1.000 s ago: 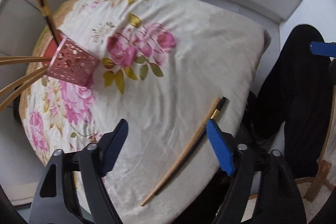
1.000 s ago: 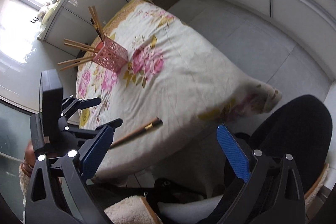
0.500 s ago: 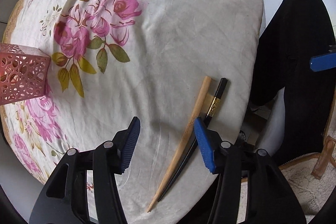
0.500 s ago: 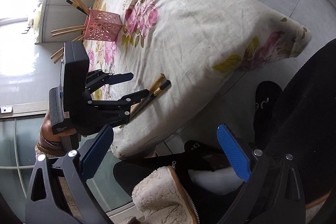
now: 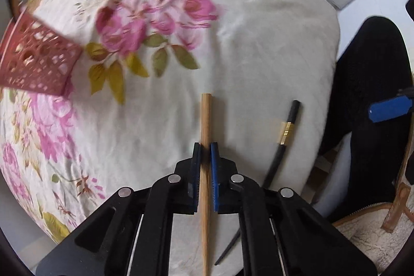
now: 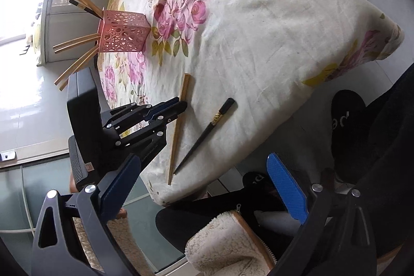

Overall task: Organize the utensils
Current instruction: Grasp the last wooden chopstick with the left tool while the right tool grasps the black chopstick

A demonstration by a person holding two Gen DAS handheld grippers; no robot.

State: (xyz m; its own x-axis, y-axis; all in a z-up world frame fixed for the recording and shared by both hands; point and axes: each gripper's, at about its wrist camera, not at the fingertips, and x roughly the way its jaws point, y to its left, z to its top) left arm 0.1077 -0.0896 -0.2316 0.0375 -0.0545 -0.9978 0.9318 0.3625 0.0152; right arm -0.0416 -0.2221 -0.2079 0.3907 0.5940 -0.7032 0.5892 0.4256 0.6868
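The left gripper (image 5: 205, 154) has just closed its fingers on the pale wooden chopstick (image 5: 206, 120) lying on the floral-clothed table (image 5: 258, 43). Gripped off-centre, it could pivot and slip when lifted toward the pink perforated holder (image 6: 121, 32). The right gripper (image 6: 204, 188) hangs open, empty.

Left gripper (image 5: 206, 149) points straight down, its jaws just closed, pads pressing a wooden chopstick (image 5: 206, 118). Right gripper (image 6: 204, 188) angled downward, jaws wide, nothing between them
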